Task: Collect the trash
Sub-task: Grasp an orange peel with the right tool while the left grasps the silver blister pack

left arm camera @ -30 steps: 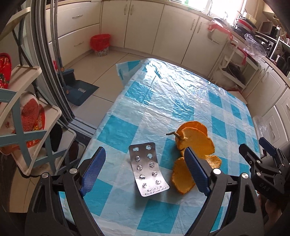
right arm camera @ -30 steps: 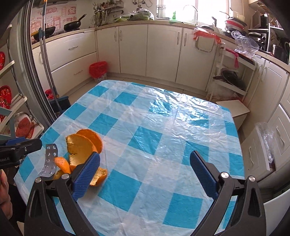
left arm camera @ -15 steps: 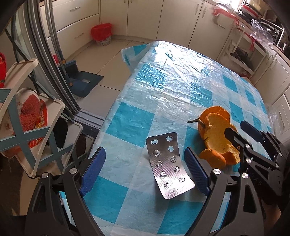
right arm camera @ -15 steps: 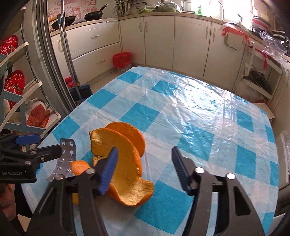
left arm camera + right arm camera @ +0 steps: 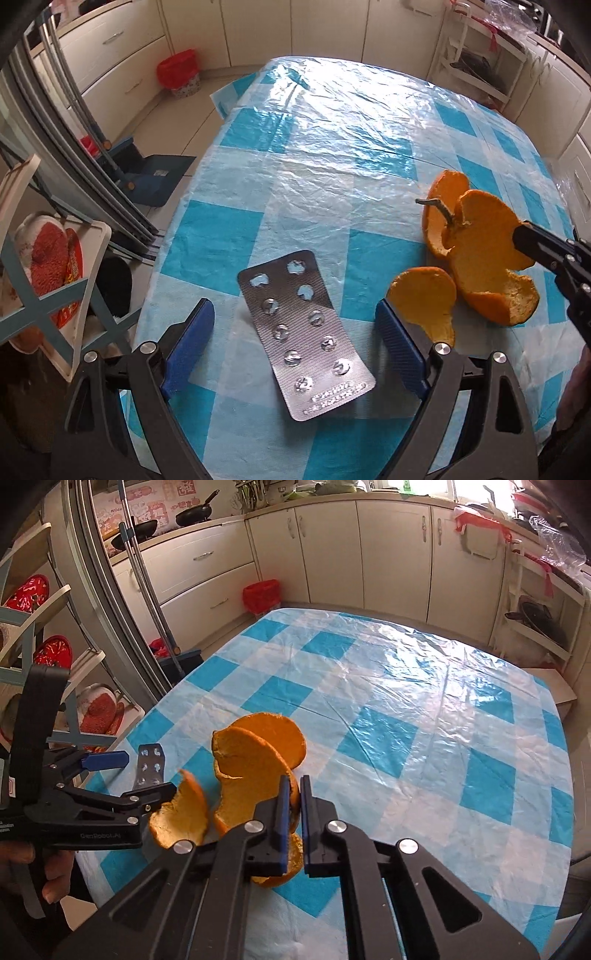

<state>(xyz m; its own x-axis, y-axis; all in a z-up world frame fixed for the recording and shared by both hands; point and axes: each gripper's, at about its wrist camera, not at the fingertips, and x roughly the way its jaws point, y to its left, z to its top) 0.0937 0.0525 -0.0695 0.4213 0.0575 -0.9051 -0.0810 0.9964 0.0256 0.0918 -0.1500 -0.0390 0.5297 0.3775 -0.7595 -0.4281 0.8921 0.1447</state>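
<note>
A silver blister pack (image 5: 303, 343) with pressed-out pockets lies flat on the blue-checked tablecloth (image 5: 332, 129), between the wide-apart blue pads of my left gripper (image 5: 293, 321), which is open and just above it. To its right sits a curled orange peel (image 5: 484, 258) with a stem and a smaller lobe (image 5: 424, 295). My right gripper (image 5: 293, 786) has its jaws closing tight on the peel's (image 5: 251, 760) right edge, pinched between the pads. In the right wrist view the left gripper (image 5: 146, 773) straddles the blister pack (image 5: 149, 764).
The table's left edge runs close beside the blister pack. A shelf rack (image 5: 55, 277) with red items stands left of the table. On the floor beyond are a dustpan (image 5: 155, 173) and a red-lined bin (image 5: 179, 72). A hand (image 5: 48, 871) holds the left gripper.
My right gripper came in over the orange peel and closed from wide open onto its edge. My left gripper sank toward the blister pack, still open.
</note>
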